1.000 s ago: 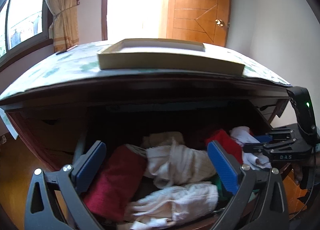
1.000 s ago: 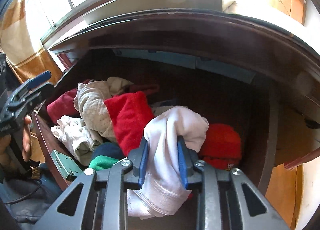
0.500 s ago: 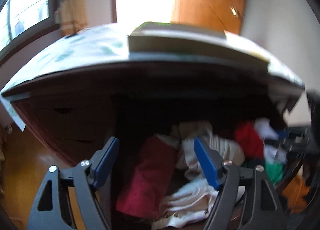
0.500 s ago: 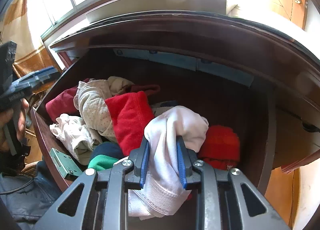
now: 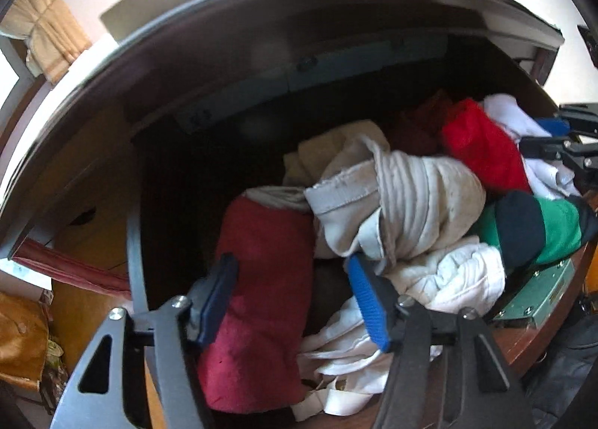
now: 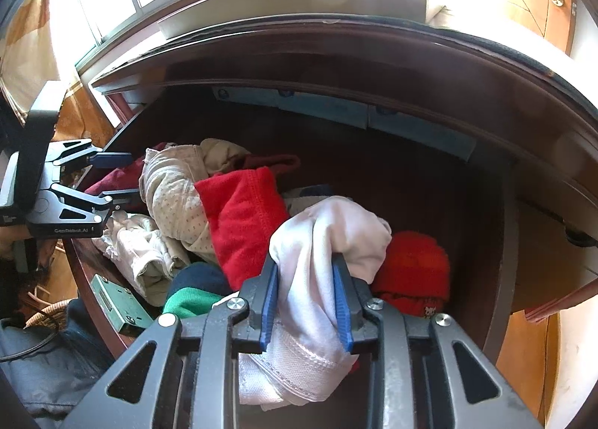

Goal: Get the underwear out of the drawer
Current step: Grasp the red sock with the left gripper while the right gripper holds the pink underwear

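Gripping a pale pink garment point(image 6: 329, 238), the right gripper point(image 6: 306, 302) is closed hard on the bunched cloth, blue pads pressed into both sides, w/ the mesh waistband hanging below the pads toward the camera. The left gripper point(image 5: 295, 298) is abt half open and closing; a dark red garment point(image 5: 261, 298) sits between its pads, the left pad looks to be at the cloth, the right pad not yet touching it. The rest of the underwear is piled at the front left of the open drawer point(image 6: 497, 242): beige dotted piece point(image 6: 175, 201), bright red piece point(image 6: 243, 227), white crumpled piece point(image 5: 452, 275), green/navy piece point(image 5: 538, 227), plus an orange-red bundle point(image 6: 415, 264) on the right. Handling, judged: all items light, soft, no stiffness; they will sag and stretch, and may drag neighbours along. Best hold is a thick fold or the waistband, not a single layer. Edges: the dresser top overhangs the drawer, so lift room is limited at the back; pull toward the front, over the drawer's front rail. Watch the metal lock plate point(image 6: 116, 302) on that rail as a snag pt. Right half and rear of the drawer show bare bottom, so there is room there. Grippers are well apart.
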